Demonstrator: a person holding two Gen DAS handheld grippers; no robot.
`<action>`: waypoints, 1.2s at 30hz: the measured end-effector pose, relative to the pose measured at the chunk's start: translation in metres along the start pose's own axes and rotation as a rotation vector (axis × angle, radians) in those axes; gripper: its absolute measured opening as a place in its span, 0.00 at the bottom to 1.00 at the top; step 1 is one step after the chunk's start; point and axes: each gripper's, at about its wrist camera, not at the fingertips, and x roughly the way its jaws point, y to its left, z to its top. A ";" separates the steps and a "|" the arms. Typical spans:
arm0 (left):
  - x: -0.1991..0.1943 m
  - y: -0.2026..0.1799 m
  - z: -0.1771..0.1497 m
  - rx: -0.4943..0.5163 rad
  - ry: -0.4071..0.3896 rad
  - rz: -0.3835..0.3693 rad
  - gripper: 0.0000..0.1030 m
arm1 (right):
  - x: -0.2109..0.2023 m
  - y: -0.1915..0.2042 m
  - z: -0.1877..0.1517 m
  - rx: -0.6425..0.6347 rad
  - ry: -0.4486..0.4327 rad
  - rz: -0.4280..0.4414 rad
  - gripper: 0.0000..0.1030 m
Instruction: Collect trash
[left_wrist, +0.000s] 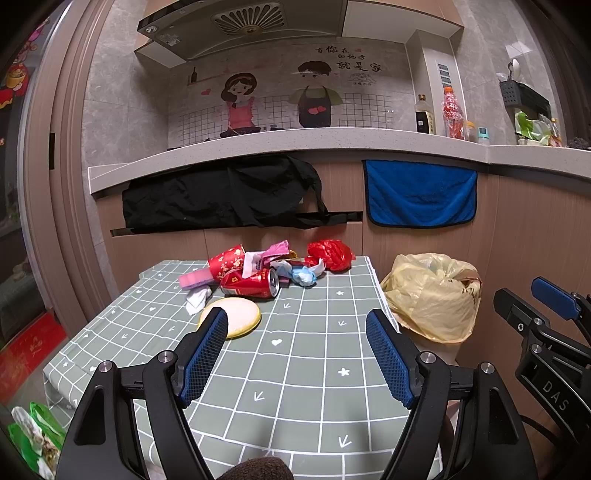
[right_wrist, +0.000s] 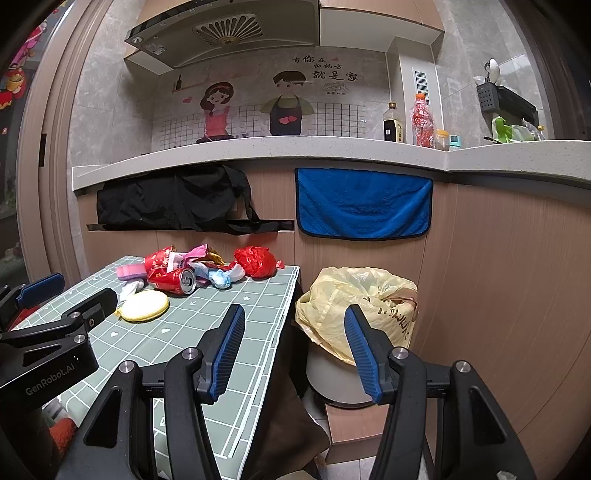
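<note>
Left gripper (left_wrist: 297, 325) spread wide over the checked tablecloth (left_wrist: 295, 387), holding nothing, short of the yellow sponge (left_wrist: 240, 314). Right gripper (right_wrist: 295, 325) likewise gaping and empty, hanging off the table's edge before the trash bin (right_wrist: 332, 376) lined with a yellow bag (right_wrist: 354, 295). Trash heaped at the far edge: red can (left_wrist: 255, 284), red paper cup (left_wrist: 225, 260), crumpled red plastic (left_wrist: 330, 254), wrappers and tissue (left_wrist: 197, 297).

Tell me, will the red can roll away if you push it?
Probably. The red can lies on its side on the flat tablecloth, so a nudge could roll it. It looks dented, so it may wobble. It is likely empty and light, though its inside is hidden.
</note>
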 end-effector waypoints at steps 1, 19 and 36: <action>0.000 0.000 0.000 0.000 0.000 0.000 0.75 | 0.000 0.000 0.000 0.000 0.000 0.000 0.52; 0.000 0.000 0.000 0.000 0.001 0.000 0.75 | 0.000 0.000 0.000 0.001 -0.001 -0.001 0.52; 0.004 0.000 0.008 -0.010 0.018 -0.005 0.75 | 0.007 -0.005 0.001 0.011 0.024 0.015 0.52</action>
